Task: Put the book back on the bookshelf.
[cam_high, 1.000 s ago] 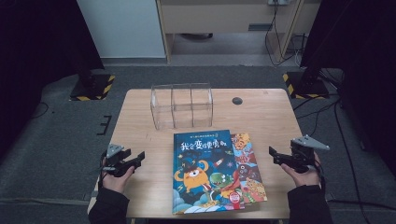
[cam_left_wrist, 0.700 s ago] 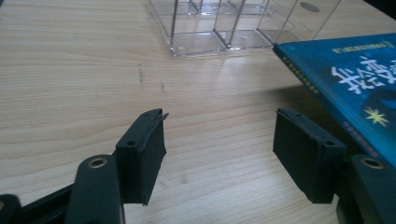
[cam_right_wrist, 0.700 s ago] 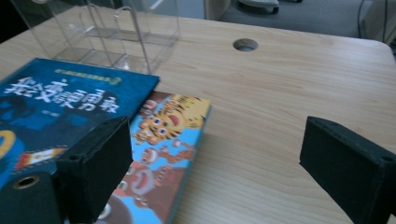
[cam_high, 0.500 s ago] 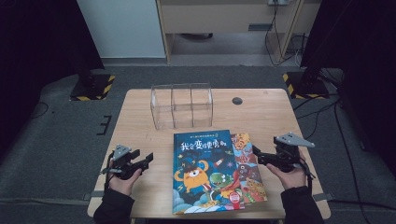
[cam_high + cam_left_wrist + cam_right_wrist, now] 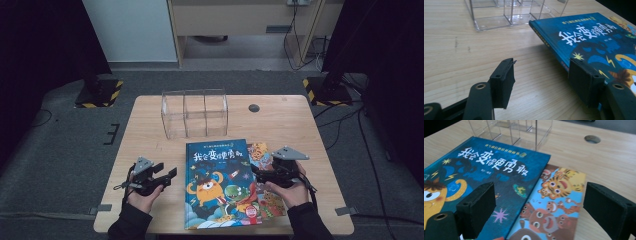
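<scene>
A blue picture book (image 5: 220,182) lies on the wooden table (image 5: 150,130), partly covering an orange tiger book (image 5: 262,155) at its right. My left gripper (image 5: 169,176) hovers just left of the blue book's edge. Its jaws stand open and have just been closing a little, with bare table between them (image 5: 542,65); the blue book (image 5: 594,37) runs past the right-hand jaw. Over the right side of the books, my right gripper (image 5: 256,172) stands open. In its own view the right gripper (image 5: 541,192) straddles the tiger book (image 5: 559,202) and the blue book's edge (image 5: 499,170).
A clear plastic organizer with three compartments (image 5: 195,112) stands behind the books. A round cable hole (image 5: 254,107) sits at the back right of the table. Black stand bases with yellow stripes (image 5: 97,95) rest on the floor on both sides.
The left hand has moved right toward the blue book's edge. The right hand has moved left from the table's right side to over the books.
</scene>
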### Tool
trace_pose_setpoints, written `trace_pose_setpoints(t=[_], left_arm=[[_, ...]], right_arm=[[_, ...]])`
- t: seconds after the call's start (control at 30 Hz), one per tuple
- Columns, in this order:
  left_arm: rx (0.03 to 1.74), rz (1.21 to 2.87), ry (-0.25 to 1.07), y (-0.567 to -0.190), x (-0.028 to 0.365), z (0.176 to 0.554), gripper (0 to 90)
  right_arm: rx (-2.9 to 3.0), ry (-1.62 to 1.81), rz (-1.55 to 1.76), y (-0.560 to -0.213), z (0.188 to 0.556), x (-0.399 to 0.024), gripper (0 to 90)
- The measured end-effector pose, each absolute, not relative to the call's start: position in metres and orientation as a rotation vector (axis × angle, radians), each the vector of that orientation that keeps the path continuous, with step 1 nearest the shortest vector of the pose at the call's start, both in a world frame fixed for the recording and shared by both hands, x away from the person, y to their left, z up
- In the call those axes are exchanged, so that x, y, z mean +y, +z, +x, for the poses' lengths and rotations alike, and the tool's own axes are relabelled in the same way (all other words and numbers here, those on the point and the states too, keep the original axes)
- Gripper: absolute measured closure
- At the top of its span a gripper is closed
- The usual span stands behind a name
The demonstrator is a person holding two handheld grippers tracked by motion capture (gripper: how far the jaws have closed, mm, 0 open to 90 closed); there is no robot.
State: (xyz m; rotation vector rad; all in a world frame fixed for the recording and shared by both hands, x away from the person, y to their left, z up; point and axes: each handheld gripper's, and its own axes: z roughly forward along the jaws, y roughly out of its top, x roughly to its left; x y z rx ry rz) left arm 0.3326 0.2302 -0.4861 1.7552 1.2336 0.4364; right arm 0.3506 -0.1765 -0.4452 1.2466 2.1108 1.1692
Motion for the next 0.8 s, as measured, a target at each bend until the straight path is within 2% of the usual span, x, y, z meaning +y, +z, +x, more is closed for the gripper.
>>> trace_pose_setpoints(t=[0.57, 0.8], left_arm=[[1.176, 1.812, 0.391, -0.492, 0.208, 0.332, 36.8], [1.166, 1.828, 0.374, -0.494, 0.204, 0.332, 36.8]], right_arm=[[2.226, 1.117, 1.219, -0.473, 0.349, -0.149, 10.7], [2.284, 1.112, 1.204, -0.482, 0.349, -0.14, 14.5]])
